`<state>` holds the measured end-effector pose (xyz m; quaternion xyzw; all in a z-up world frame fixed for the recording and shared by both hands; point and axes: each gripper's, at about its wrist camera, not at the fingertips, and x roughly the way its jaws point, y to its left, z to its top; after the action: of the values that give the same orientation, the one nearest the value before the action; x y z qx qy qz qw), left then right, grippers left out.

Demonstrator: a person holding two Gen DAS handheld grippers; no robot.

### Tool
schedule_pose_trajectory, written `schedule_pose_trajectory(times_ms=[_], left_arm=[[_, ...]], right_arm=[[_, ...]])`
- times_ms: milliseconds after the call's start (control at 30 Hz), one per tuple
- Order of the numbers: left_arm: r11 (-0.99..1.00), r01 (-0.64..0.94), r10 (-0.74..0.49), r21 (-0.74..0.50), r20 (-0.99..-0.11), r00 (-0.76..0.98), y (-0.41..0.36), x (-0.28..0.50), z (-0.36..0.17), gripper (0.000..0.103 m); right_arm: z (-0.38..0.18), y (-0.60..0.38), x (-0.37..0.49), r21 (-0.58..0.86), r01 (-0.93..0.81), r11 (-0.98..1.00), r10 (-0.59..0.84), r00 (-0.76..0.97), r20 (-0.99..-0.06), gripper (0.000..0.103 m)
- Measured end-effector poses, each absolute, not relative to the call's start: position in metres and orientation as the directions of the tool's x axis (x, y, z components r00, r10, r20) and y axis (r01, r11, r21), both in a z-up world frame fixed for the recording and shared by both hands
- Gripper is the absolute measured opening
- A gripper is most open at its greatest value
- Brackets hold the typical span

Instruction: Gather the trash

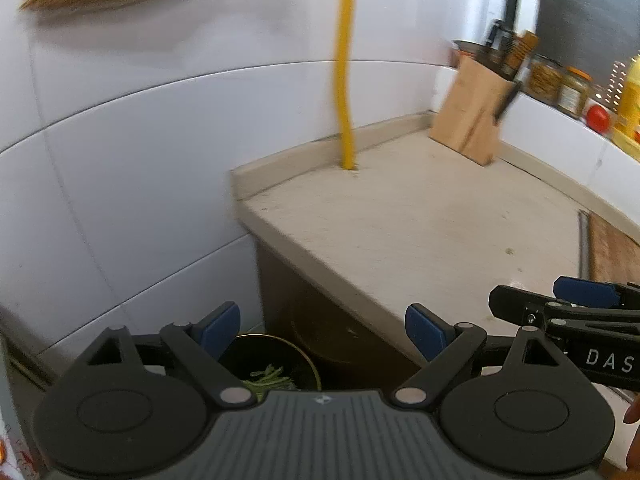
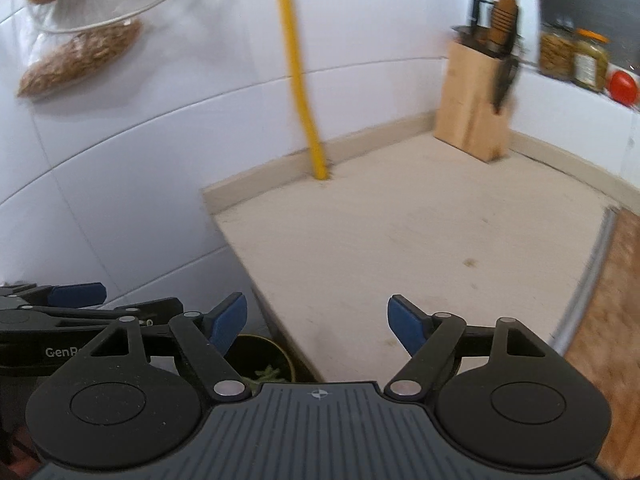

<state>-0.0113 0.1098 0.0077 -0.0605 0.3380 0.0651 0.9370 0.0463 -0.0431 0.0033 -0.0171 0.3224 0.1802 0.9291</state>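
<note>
A dark round bin point(image 1: 260, 346) with a gold rim stands on the floor below the counter's left end, with green vegetable scraps point(image 1: 272, 376) inside. My left gripper point(image 1: 324, 328) hangs open above the bin and the counter edge, nothing between its blue pads. In the right wrist view the same bin point(image 2: 272, 350) shows under my right gripper point(image 2: 318, 322), which is open and empty over the counter's front corner. The two grippers are side by side: the right one's fingers point(image 1: 584, 292) enter at the right, the left one's fingers point(image 2: 76, 294) at the left.
The beige countertop point(image 2: 400, 232) holds a wooden knife block point(image 2: 476, 108) in the back corner. A yellow pipe point(image 2: 300, 100) runs up the white tiled wall. A wooden cutting board point(image 2: 600, 320) lies at the right. Jars point(image 2: 576, 56) and a tomato point(image 2: 622, 86) sit on the ledge.
</note>
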Motion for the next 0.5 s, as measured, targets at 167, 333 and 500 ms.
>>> schedule_pose_trajectory(times_ms=[167, 333, 500], left_arm=[[0.989, -0.142, 0.093, -0.029, -0.623, 0.776, 0.084, -0.012, 0.018, 0.086], [0.986, -0.163, 0.11, -0.032, -0.608, 0.786, 0.068, -0.02, 0.023, 0.087], [0.979, -0.201, 0.139, -0.035, -0.606, 0.783, 0.063, -0.031, 0.025, 0.088]], right_arm=[[0.006, -0.07, 0.047, 0.12, -0.331, 0.936, 0.334, 0.726, -0.601, 0.083], [0.014, -0.089, 0.041, 0.12, -0.357, 0.926, 0.356, 0.723, -0.592, 0.083], [0.016, -0.094, 0.034, 0.126, -0.403, 0.907, 0.395, 0.706, -0.588, 0.083]])
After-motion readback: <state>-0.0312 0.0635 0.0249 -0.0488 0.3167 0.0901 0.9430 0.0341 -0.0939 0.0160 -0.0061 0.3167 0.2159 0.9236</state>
